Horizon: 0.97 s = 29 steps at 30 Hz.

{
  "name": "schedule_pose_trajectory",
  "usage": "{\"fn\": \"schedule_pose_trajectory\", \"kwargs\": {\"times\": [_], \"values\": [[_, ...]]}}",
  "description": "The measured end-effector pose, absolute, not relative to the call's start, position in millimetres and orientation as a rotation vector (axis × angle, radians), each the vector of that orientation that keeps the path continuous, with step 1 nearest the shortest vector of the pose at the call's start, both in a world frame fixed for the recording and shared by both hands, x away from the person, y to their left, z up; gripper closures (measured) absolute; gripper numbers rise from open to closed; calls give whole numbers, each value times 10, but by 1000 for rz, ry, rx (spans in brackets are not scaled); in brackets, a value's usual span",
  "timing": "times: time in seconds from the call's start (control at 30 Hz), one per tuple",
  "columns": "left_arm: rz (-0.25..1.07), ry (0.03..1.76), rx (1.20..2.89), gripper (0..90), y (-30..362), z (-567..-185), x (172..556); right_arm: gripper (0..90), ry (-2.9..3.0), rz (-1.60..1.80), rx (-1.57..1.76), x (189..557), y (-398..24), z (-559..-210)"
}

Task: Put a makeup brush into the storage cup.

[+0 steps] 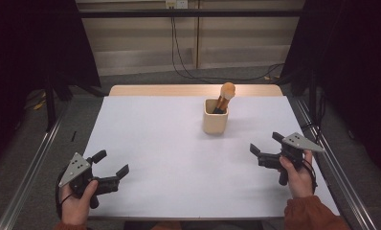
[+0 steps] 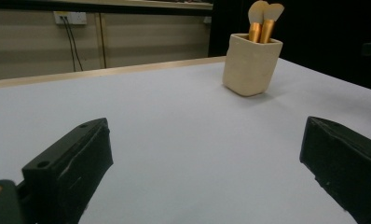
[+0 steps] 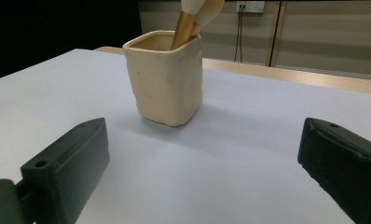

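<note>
Looking down from the high view, a white table (image 1: 179,158) carries a cream cup (image 1: 215,116) toward its far edge, a little right of the middle, with brushes (image 1: 224,96) standing in it and leaning to the right. The left gripper (image 1: 113,163) hovers near the table's near left corner, held in the person's left hand (image 1: 77,203), jaws spread wide and holding nothing. The right gripper (image 1: 266,142) sits near the right edge in the right hand (image 1: 296,176), jaws also wide apart and empty.

In the left gripper view, the two black jaws stand far apart over bare table, and the cup (image 2: 251,64) is well ahead toward the right, two gold-handled brushes (image 2: 264,21) rising from it.

In the right gripper view, the jaws are equally wide, and the cup (image 3: 165,77) stands nearer, ahead and left of centre, brush handles (image 3: 186,25) tilting rightward.
</note>
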<state>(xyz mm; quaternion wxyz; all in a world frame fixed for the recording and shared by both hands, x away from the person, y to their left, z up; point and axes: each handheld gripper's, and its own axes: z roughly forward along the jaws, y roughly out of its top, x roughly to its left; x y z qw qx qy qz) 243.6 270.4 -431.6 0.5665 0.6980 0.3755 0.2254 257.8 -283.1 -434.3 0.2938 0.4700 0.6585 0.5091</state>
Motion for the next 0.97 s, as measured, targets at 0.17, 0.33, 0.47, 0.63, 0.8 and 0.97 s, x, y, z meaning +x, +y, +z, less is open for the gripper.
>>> {"fn": "schedule_pose_trajectory", "kwargs": {"times": [0.17, 0.33, 0.47, 0.63, 0.8, 0.97], "values": [[528, 876, 1645, 22, 2700, -4315, 2429, 14, 1746, 1345, 1266, 2472, -2890, -4381], [527, 875, 1646, 22, 2696, -4316, 2429, 14, 1729, 1351, 1273, 2390, -2926, -4375], [527, 875, 1645, 22, 2700, -4315, 2427, 14, 1730, 1337, 1267, 2322, -2930, -4394], [530, 872, 1650, 22, 2701, -4313, 2425, 14, 1709, 1350, 1272, 2250, -2988, -4393], [526, 867, 1650, 23, 2704, -4310, 2441, 13, 1699, 1352, 1298, 2206, -3041, -4429], [527, 874, 1648, 23, 2710, -4312, 2453, 14, 1704, 1355, 1294, 2237, -3026, -4442]]}}
